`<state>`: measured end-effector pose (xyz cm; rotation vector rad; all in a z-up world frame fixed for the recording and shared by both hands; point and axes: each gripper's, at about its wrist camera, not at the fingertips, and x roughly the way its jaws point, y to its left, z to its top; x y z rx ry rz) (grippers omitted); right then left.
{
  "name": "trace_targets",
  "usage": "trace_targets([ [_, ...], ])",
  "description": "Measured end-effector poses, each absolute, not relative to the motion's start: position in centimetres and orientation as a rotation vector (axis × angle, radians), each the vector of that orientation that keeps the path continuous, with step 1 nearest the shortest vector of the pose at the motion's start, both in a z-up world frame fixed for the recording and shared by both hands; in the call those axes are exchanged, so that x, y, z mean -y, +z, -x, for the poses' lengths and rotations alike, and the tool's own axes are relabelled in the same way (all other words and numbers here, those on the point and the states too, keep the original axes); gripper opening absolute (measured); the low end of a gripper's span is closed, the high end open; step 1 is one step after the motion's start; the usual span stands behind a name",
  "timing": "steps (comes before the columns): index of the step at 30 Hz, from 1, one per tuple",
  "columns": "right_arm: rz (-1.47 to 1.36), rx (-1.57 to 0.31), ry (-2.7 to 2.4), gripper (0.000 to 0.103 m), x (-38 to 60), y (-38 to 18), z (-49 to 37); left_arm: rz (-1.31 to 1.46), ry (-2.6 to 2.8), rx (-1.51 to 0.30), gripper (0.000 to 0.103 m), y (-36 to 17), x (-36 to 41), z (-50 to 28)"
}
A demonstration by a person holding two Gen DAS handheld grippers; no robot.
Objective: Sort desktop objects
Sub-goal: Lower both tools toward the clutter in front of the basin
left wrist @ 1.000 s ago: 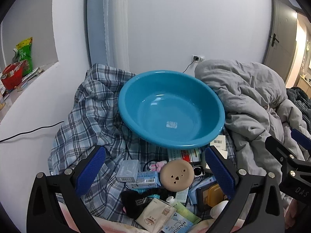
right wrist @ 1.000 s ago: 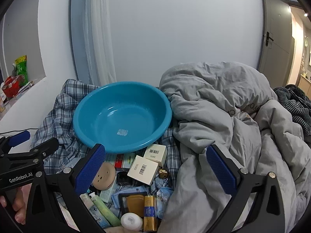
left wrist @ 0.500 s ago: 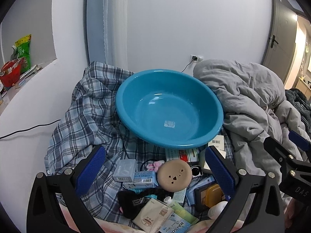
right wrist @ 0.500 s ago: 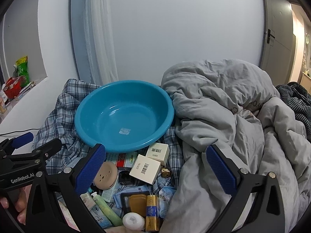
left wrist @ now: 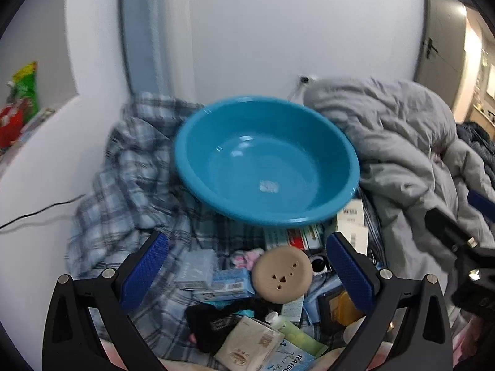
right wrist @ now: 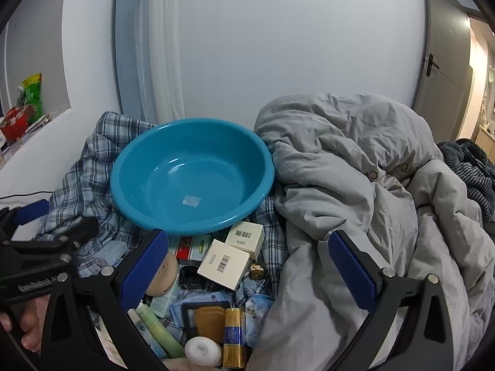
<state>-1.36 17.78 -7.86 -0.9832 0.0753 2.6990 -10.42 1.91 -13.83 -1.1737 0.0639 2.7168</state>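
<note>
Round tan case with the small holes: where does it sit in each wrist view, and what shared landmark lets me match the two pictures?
Left wrist view: the tan case lies in full view at lower centre, between the open jaws, just below the basin.
Right wrist view: the tan case is at lower left, half hidden behind the left blue pad.
Shared landmark: the blue basin, with the clutter pile at its near rim.
</note>
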Motion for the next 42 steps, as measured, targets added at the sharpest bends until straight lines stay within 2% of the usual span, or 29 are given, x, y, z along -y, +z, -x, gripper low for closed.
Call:
trace_targets([
  [4,1.002,-0.082,2.691,0.102,-18.0,-8.4,1.6,1.325,2.522,-0.036,0.103,-18.8,-3.7,12.4],
  [7,1.004,-0.084,2.684,0.101,-18.2,-8.5,1.6,1.462,2.443,0.115,0.103,-22.1,-3.5,13.7],
  [13,1.005,-0.108,2.668,0.101,-18.9,-8.9,1.7,1.511,2.453,0.231,0.103,-23.4,-2.3,14.4],
  [21,1.057,-0.125,2.635,0.101,-19.2,-10.8,2.6,1.525,2.450,0.150,0.103,-23.8,-2.8,14.2],
  [24,1.086,-0.118,2.626,0.097,-19.1,-11.3,2.9,1.504,2.457,0.087,0.103,-23.5,-3.3,14.0],
  [31,1.181,-0.200,2.641,0.097,-18.9,-10.7,5.9,1.519,2.452,0.001,0.103,-23.6,-4.1,14.3],
  [34,1.298,-0.285,2.646,0.096,-19.2,-11.3,8.1,1.535,2.450,-0.092,0.103,-22.5,-4.8,15.6],
  [36,1.337,-0.389,2.634,0.092,-20.1,-11.1,9.3,1.483,2.518,-0.102,0.103,-20.0,-4.8,17.2],
  [39,1.285,-0.541,2.633,0.092,-21.7,-9.9,10.1,1.415,2.526,-0.074,0.103,-17.2,-4.9,18.6],
  [42,1.222,-0.552,2.674,0.092,-22.1,-9.2,10.1,1.364,2.555,-0.124,0.103,-17.0,-4.6,17.7],
])
